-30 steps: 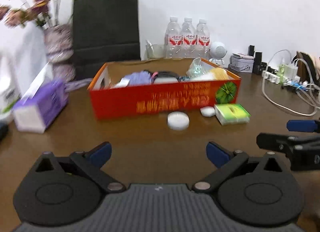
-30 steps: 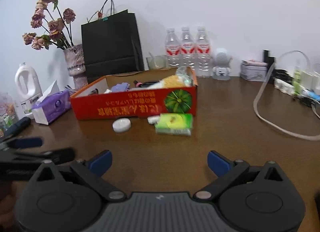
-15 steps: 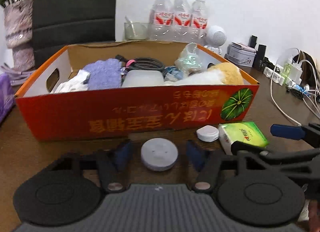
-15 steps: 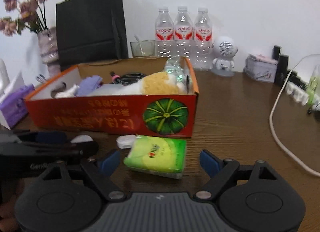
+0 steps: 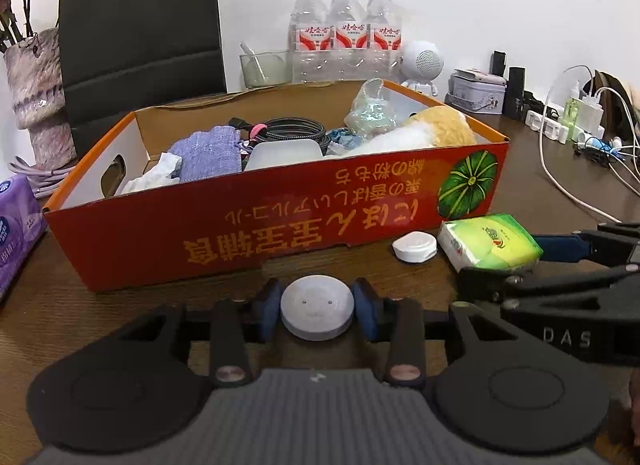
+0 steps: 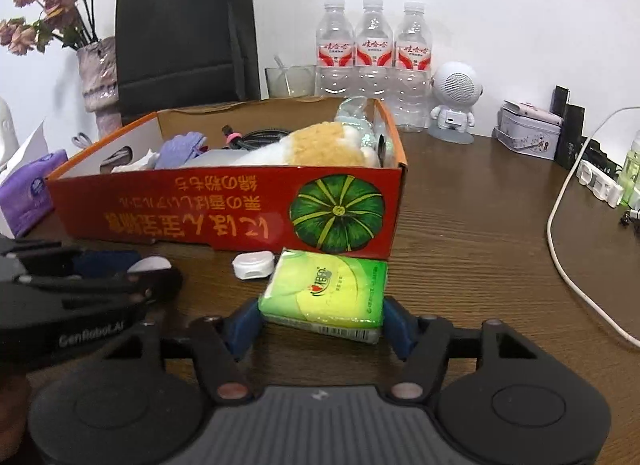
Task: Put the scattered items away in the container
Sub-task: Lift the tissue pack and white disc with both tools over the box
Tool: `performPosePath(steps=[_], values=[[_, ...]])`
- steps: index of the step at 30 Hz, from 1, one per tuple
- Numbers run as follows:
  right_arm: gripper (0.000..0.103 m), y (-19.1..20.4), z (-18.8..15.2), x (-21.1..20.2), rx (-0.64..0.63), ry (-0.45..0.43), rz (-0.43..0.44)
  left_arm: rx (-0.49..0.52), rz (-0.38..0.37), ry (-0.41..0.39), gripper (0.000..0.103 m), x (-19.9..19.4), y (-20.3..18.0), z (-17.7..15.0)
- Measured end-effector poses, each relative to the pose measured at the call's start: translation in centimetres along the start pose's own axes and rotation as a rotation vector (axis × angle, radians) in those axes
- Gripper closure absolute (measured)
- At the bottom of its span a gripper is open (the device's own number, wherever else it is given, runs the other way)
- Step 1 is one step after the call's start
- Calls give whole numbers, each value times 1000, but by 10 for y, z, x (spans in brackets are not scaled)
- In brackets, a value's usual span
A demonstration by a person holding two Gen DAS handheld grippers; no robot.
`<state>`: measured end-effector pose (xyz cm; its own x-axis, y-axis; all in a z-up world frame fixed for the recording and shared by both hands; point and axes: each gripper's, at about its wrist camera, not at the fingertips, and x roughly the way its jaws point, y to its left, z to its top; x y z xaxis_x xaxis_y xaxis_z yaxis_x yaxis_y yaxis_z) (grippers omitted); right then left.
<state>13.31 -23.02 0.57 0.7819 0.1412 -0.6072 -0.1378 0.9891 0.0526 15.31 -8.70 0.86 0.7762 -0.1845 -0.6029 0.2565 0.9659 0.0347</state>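
Note:
An orange-red cardboard box (image 5: 280,221) holds cloth, a cable and a plush toy. In front of it my left gripper (image 5: 317,309) is shut on a round grey-white disc (image 5: 317,307) on the table. My right gripper (image 6: 322,323) has closed on a green tissue pack (image 6: 326,289), its blue pads touching both sides. A small white oval case (image 5: 415,247) lies between disc and pack, also in the right wrist view (image 6: 253,265). The box shows there too (image 6: 224,209).
Behind the box stand a black paper bag (image 5: 140,45), three water bottles (image 5: 346,45), a glass (image 5: 264,69), a white robot speaker (image 6: 454,105) and a tin (image 6: 528,135). A purple tissue box (image 5: 16,225) is left; cables and a power strip (image 5: 560,129) right.
Both grippers moved forward to the box front. The left one closed from open onto the disc. The right one closed onto the green tissue pack.

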Motion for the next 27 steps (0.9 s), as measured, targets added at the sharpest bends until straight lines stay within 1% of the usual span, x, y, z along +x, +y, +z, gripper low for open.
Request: performPosePath(steps=[3,5,6,7,8,9,10,11,13,14,16,18,20,24,27], values=[[40,-2,-1,-7,11,-15,10,-4,-11,-1,63,-8,4,-6],[40,0,1,-19,18,-67,49,-4,-14,-1,63,-10,5,-7],[40,1,2,-27,9,-108,71,-5,-12,-2,63,-10,5,-7],[40,3,2,-33,-6,-146,89,-11,3,-4,63,-10,5,-6],[40,5,1,-37,-21,-167,99,-21,41,-9,63,-13,6,-5],[40,8,0,-40,-28,-169,101,-40,82,-26,63,-21,7,-4],[40,9,0,-45,-29,-167,96,-74,95,-62,63,-37,10,-5],[40,12,-3,-54,-34,-176,91,-113,90,-103,63,-56,14,-7],[40,18,-12,-80,-49,-222,104,-189,95,-159,63,-93,20,-21],[40,21,-18,-93,-49,-239,113,-220,100,-176,63,-109,22,-31],[40,26,-30,-114,-52,-262,143,-267,114,-179,63,-133,22,-52],[40,30,-43,-135,-55,-287,196,-274,117,-200,63,-154,18,-71],[40,33,-50,-152,-58,-312,215,-255,134,-247,63,-176,12,-85],[40,44,-64,-177,-87,-355,194,-191,188,-375,63,-210,0,-102],[40,51,-82,-190,-110,-390,172,-195,212,-462,63,-233,-4,-112]])
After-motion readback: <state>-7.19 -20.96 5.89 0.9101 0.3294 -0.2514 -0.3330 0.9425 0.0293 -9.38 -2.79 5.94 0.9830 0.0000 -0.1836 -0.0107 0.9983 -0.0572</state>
